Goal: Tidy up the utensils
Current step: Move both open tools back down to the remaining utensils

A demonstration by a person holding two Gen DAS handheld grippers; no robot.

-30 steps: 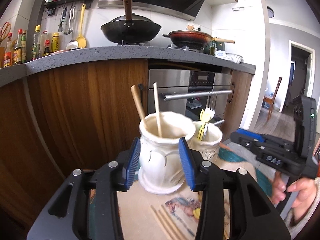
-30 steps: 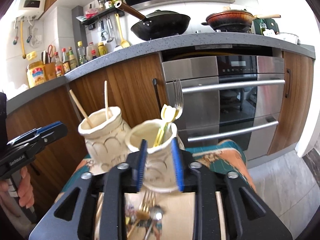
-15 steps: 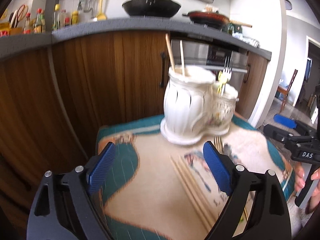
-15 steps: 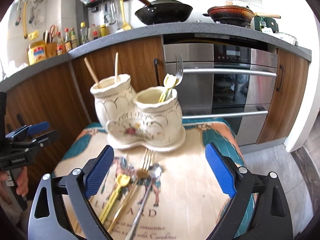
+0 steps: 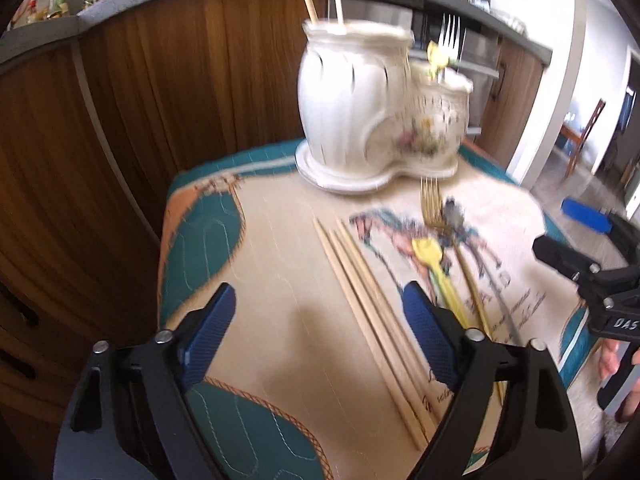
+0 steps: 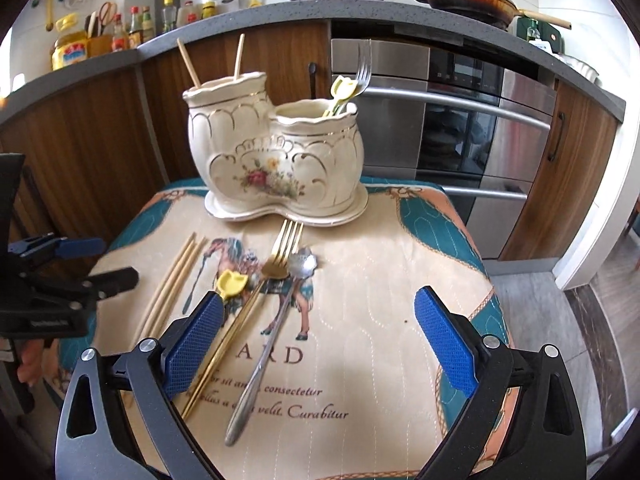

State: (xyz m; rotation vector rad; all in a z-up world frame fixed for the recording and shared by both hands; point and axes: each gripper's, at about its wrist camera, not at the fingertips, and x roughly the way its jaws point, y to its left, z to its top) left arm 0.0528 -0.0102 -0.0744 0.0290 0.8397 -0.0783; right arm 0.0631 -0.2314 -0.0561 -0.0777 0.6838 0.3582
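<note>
both grippers, left (image 5: 316, 336) and right (image 6: 320, 340), just released the holder (image 6: 276, 156), jaws empty; loose utensils before it next.

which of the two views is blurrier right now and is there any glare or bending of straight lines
Left wrist view: motion-smeared, the ceramic holder and loose chopsticks look soft, with washed-out brightness at the right. Right wrist view: sharp; the printed text on the cloth reads clearly, and window light shines on the oven front. Both are fisheye, so the countertop edge bows and the corners go dark.
</note>
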